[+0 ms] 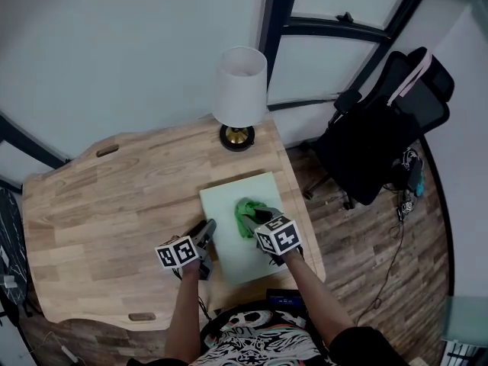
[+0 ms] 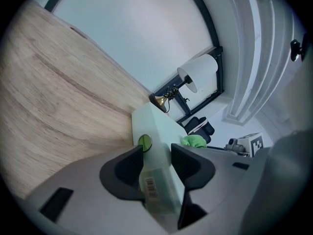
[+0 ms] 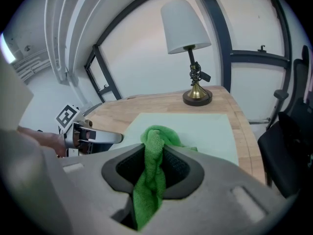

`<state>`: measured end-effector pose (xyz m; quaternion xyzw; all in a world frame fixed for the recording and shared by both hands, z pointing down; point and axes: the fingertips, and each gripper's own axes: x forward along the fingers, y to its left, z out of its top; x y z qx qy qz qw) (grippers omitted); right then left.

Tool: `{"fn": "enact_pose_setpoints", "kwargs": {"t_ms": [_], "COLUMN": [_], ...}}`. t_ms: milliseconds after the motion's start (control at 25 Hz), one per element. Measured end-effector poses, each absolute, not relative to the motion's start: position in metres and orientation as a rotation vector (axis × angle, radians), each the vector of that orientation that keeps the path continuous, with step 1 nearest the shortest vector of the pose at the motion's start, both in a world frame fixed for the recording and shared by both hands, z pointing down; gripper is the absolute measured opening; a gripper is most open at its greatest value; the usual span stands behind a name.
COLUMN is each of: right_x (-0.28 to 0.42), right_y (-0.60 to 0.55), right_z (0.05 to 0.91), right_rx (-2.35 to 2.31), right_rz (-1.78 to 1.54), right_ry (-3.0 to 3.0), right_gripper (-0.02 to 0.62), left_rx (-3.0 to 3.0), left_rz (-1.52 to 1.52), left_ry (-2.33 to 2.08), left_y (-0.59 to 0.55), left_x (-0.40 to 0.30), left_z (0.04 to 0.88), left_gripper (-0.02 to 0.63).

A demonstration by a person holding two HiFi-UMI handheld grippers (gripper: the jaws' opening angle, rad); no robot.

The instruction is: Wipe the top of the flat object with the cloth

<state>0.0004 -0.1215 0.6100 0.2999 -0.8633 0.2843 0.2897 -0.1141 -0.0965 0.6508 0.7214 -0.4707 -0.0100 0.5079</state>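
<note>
A pale green flat board (image 1: 226, 195) lies on the wooden table (image 1: 114, 204), near its right end. A bright green cloth (image 1: 246, 215) rests bunched on the board's middle. My right gripper (image 1: 260, 219) is shut on the cloth (image 3: 154, 151), which hangs between its jaws and touches the board (image 3: 205, 129). My left gripper (image 1: 208, 228) is at the board's left edge. In the left gripper view that edge (image 2: 155, 180), with a barcode label and a green sticker (image 2: 145, 141), sits clamped between the jaws of the left gripper (image 2: 154, 164).
A lamp (image 1: 240, 97) with a white shade and brass base stands on the table just beyond the board. A black office chair (image 1: 377, 132) stands on the floor to the right of the table. The table's right edge runs close to the board.
</note>
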Motion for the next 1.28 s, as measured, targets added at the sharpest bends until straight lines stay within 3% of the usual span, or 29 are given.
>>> {"fn": "enact_pose_setpoints", "kwargs": {"t_ms": [760, 1120, 1240, 1280], "right_x": [0.003, 0.023, 0.039, 0.043], "right_y": [-0.053, -0.054, -0.058, -0.059], "right_z": [0.616, 0.577, 0.557, 0.549], "right_rx": [0.742, 0.946, 1.095, 1.139], "right_rz": [0.826, 0.735, 0.606, 0.559], "right_ry": [-2.321, -2.39, -2.394, -2.392], "right_gripper": [0.094, 0.094, 0.094, 0.094], "left_rx": [1.745, 1.964, 2.048, 2.075], "left_rz": [-0.038, 0.143, 0.177, 0.184], "left_ry": [-1.182, -1.556, -1.609, -1.626], "left_y": [-0.1, -0.09, -0.078, -0.073], "left_x": [-0.11, -0.132, -0.124, -0.121], "left_z": [0.65, 0.578, 0.55, 0.541], "left_gripper": [0.173, 0.161, 0.04, 0.038]}}
